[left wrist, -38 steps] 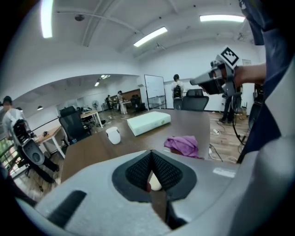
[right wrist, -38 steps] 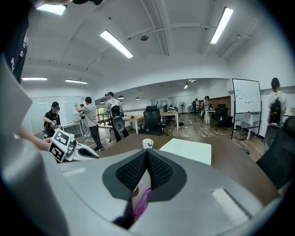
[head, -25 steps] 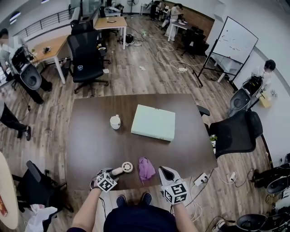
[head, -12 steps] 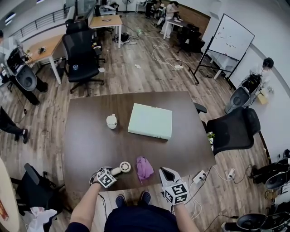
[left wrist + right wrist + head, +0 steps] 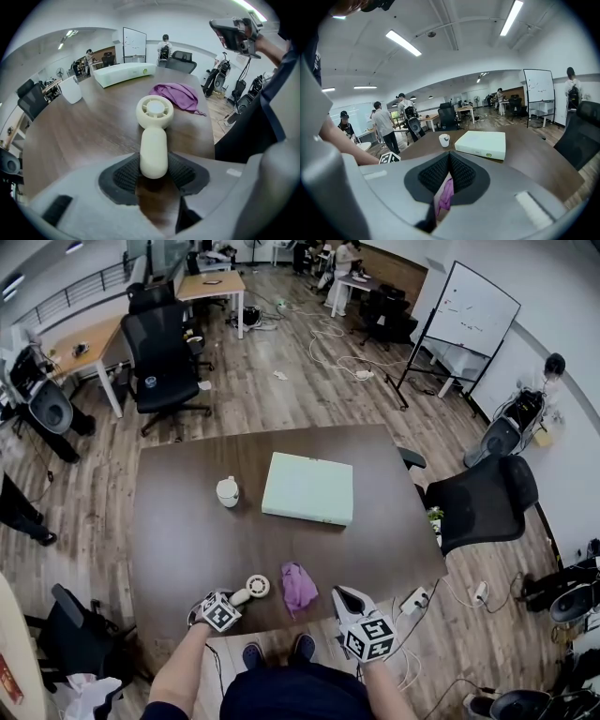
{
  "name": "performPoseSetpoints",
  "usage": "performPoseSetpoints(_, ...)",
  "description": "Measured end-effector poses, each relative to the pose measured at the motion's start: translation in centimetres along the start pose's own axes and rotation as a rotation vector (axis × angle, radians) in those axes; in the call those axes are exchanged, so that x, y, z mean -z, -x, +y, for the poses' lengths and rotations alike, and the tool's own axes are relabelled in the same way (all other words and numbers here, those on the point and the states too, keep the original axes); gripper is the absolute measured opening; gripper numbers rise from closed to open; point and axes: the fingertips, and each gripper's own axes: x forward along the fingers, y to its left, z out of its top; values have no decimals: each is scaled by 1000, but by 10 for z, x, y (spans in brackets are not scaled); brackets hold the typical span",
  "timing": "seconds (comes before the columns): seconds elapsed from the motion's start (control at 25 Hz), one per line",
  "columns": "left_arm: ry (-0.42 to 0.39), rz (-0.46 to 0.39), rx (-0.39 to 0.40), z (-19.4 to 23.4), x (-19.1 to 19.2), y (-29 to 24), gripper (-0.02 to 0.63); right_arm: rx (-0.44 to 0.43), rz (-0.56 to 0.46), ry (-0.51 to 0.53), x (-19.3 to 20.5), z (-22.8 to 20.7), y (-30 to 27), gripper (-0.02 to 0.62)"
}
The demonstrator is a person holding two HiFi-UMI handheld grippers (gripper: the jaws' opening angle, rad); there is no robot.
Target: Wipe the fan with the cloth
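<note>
A cream hand-held fan point(image 5: 253, 589) lies flat near the front edge of the brown table point(image 5: 187, 531), with its round head pointing away from me. My left gripper point(image 5: 232, 600) has just been closing, and its black pads now press both sides of the fan's handle point(image 5: 153, 157). A crumpled purple cloth point(image 5: 298, 584) lies just right of the fan; in the left gripper view the cloth point(image 5: 176, 93) is beyond the fan head. My right gripper point(image 5: 340, 595) hovers at the table edge beside the cloth. Its pads point(image 5: 459, 172) meet and hold nothing. The cloth point(image 5: 446, 194) shows below them.
A pale green box point(image 5: 307, 488) and a white cup point(image 5: 227, 491) sit mid-table. A black office chair point(image 5: 478, 507) stands at the table's right side. People, desks and a whiteboard point(image 5: 469, 310) are farther off in the room.
My left gripper has sunk a little onto the fan's handle. The right gripper, the fan and the cloth stay in place.
</note>
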Motion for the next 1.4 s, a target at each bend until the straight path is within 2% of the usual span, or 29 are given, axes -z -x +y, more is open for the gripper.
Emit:
performPoseSetpoints(0.36,-99,-14,16,-30,0,0,184,-25,37,12,15,5,-6,6)
performPoseSetpoints(0.56,-115,-13,20,-39,5,-2,184,-70,66,-79,27,11,-19,6)
performPoseSetpoints(0.84,-118,-7,8,-40,3,-3,185,-115,177,62,54,21,-47,8)
performPoseSetpoints(1.08,-98,-25,6,-40,3,-1,185,-88,238,106,77,16,-65,12)
performPoseSetpoints(1.16,-86,-43,5,-42,3,1,186,-87,254,115,81,14,-68,49)
performPoseSetpoints(1.32,-66,-90,1,-43,-1,5,186,-79,294,137,92,6,-76,59)
performPoseSetpoints(1.4,-59,-115,-3,-44,-1,7,184,-85,318,149,102,4,-81,106)
